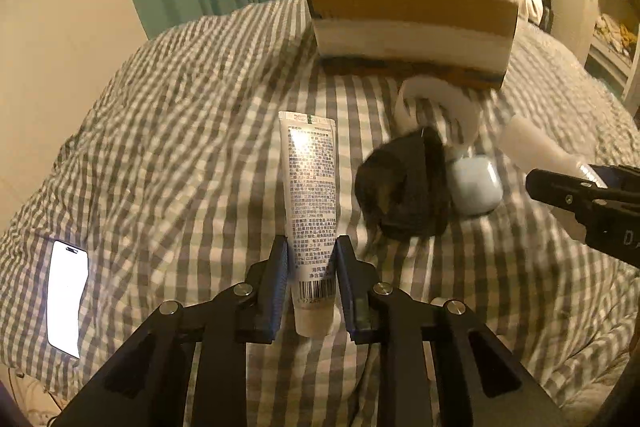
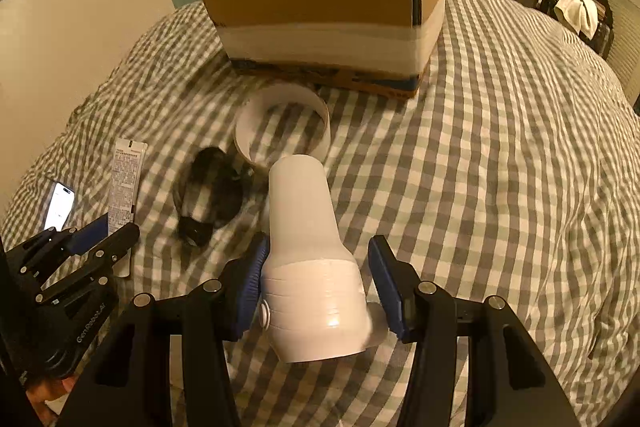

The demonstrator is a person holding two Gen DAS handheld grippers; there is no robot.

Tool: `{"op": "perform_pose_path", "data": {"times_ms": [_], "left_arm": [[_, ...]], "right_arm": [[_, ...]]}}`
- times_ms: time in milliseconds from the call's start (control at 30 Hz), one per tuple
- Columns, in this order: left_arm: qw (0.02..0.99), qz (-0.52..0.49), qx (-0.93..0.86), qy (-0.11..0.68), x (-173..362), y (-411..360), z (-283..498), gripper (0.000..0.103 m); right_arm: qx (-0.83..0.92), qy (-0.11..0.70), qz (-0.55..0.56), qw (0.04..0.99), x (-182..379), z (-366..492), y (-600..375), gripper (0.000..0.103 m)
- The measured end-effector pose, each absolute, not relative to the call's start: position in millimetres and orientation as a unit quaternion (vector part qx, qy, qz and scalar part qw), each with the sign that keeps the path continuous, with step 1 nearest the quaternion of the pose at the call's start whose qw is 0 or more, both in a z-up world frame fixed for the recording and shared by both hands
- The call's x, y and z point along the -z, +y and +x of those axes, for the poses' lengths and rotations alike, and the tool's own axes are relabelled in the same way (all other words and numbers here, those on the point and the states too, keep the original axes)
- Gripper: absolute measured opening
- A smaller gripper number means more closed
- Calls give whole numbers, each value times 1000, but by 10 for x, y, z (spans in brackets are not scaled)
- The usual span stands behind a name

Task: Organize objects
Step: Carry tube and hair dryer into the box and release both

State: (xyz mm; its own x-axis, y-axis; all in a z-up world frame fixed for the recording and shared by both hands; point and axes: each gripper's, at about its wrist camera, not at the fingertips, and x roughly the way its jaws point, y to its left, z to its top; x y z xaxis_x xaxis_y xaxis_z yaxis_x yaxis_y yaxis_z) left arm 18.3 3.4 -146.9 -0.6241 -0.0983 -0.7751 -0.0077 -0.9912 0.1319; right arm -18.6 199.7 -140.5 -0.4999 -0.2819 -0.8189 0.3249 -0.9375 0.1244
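A white printed tube (image 1: 310, 203) lies on the checked bed; my left gripper (image 1: 312, 259) straddles its lower end, jaws close to both sides, still slightly apart. It also shows in the right wrist view (image 2: 126, 183). My right gripper (image 2: 320, 259) is open around a white spray bottle (image 2: 308, 251); the left pad touches it, the right pad stands off. The bottle also shows in the left wrist view (image 1: 536, 143). An open cardboard box (image 2: 332, 23) stands behind, also seen from the left (image 1: 412, 23).
A white tape roll (image 2: 284, 127), a black hair scrunchie (image 2: 210, 195) and a pale blue earbud case (image 1: 474, 185) lie between tube and bottle. A lit phone (image 1: 66, 297) lies at the left bed edge. A cluttered desk stands beyond.
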Motion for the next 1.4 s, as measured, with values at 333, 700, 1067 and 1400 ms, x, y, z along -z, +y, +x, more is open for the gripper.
{"op": "perform_pose_path", "data": {"times_ms": [333,700,1067,1400], "left_arm": [[6,399,915,-53,849,27,162,23],[-19,352,935,-34,159,79,-331,23],[-54,323,945,-10,-321,255,-1189,23],[-46,360,932,-24,170,472,-2081,23]], "right_arm": [[885,42,425,187,814,-69,1895,51],[905,78,368,198,-61,-205,1850,51],[919,108,328,189,-652,-991,1764,42],[914,46,361,182,-270,-1867,1892,42]]}}
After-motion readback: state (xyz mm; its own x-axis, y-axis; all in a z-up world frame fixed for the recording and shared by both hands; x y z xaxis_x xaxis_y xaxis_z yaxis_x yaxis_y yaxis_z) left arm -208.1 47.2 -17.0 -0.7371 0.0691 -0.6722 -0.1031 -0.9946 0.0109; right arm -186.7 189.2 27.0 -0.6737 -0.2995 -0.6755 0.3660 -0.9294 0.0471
